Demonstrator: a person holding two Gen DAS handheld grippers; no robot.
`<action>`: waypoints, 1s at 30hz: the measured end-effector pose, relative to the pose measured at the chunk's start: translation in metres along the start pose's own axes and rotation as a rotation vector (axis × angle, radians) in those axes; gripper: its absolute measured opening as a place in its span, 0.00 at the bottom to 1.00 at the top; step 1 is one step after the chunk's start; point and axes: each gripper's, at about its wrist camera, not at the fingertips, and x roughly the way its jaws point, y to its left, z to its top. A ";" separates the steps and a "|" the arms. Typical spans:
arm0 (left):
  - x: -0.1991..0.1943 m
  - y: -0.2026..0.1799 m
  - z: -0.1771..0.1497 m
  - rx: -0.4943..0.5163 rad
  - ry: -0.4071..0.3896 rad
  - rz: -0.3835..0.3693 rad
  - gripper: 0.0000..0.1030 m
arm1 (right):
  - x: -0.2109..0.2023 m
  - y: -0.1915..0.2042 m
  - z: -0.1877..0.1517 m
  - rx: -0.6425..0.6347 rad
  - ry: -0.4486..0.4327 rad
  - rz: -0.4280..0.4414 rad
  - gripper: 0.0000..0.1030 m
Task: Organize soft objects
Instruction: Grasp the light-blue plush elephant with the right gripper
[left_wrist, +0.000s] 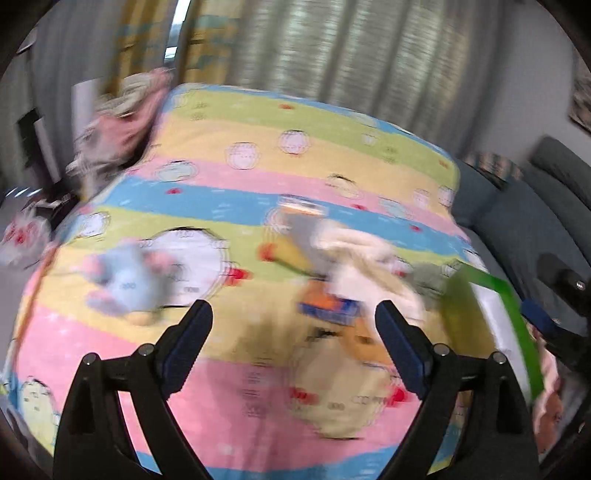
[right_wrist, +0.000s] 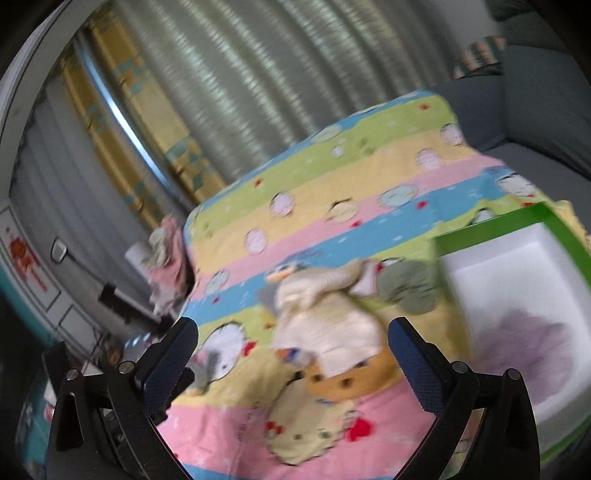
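While both views are smeared by motion blur, the contents can be listed as follows: a bed covered by a cartoon-printed quilt striped in pink, yellow, green and blue (left_wrist: 229, 406), seen from above by both wrist cameras. Left gripper (left_wrist: 293, 315): black two-finger tool with dark blue pads, jaws spread wide, nothing between them, held above the quilt. Right gripper (right_wrist: 291, 332): same build, jaws likewise spread wide and holding nothing. Soft objects: a cream-white knitted cloth heap (right_wrist: 325, 325) lying mid-quilt; a small orange-yellow plush with dark spots (right_wrist: 347, 380) touching its near edge; a blurred orange-and-blue item (left_wrist: 328, 308) at the heap's near side, kind unclear; a grey-green crumpled cloth (right_wrist: 406, 288) just beside the heap, between it and the box. A pale blue plush toy with pink trim (left_wrist: 129, 280) lies apart on the left of the quilt. Container: green-rimmed box with white interior (right_wrist: 491, 221) at the quilt's right edge, a faint purple soft mass (right_wrist: 524, 350) inside. Surroundings: pale pleated curtains (left_wrist: 332, 48), grey sofa (left_wrist: 535, 206), pink-and-grey clothing pile (left_wrist: 118, 125) at the bed's far left corner.
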 end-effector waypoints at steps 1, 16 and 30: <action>0.000 0.018 0.001 -0.024 -0.006 0.021 0.87 | 0.007 0.010 -0.003 -0.016 0.017 0.007 1.00; 0.019 0.192 -0.001 -0.354 0.034 0.171 0.87 | 0.192 0.141 -0.043 -0.120 0.499 0.198 1.00; 0.063 0.233 -0.007 -0.487 0.153 0.036 0.70 | 0.312 0.179 -0.094 -0.118 0.774 0.178 0.84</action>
